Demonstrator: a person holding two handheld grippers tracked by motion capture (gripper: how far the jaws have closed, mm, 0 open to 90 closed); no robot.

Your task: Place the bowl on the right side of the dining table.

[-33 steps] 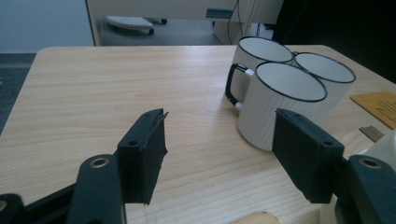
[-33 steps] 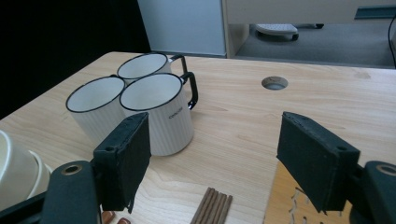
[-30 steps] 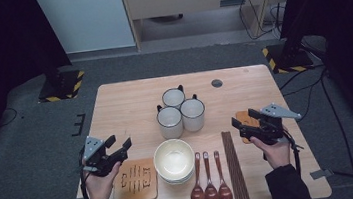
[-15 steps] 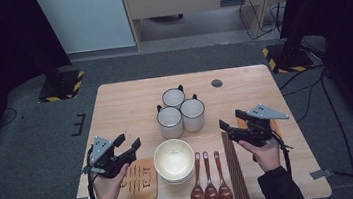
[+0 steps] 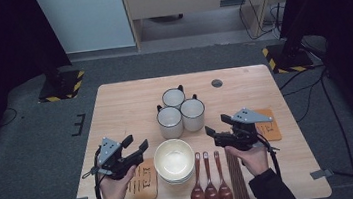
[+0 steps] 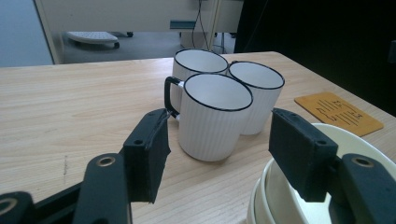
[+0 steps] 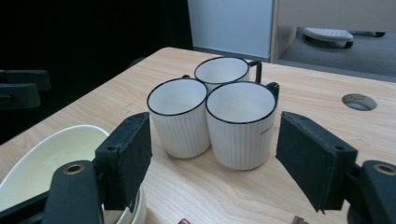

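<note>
Three white ribbed mugs with black rims (image 5: 181,111) stand bunched together at the middle of the wooden table (image 5: 125,105). My left gripper (image 5: 135,142) hovers left of the stacked cream bowls (image 5: 174,160), jaws open and empty, aimed at the nearest mug (image 6: 215,116). From right of the spoons, my right gripper (image 5: 216,125) points at the mug cluster (image 7: 243,123), also open with nothing between its pads. Both grippers stay short of the mugs.
Three wooden spoons (image 5: 209,181) and dark chopsticks (image 5: 237,178) lie near the front edge. One orange coaster (image 5: 141,184) sits under the left hand and another (image 5: 268,129) behind the right gripper. A round cable hole (image 5: 217,83) is at the back.
Both hands have moved inward toward the table's middle: the left gripper to the right, the right gripper to the left. The mugs and bowls have stayed put.
</note>
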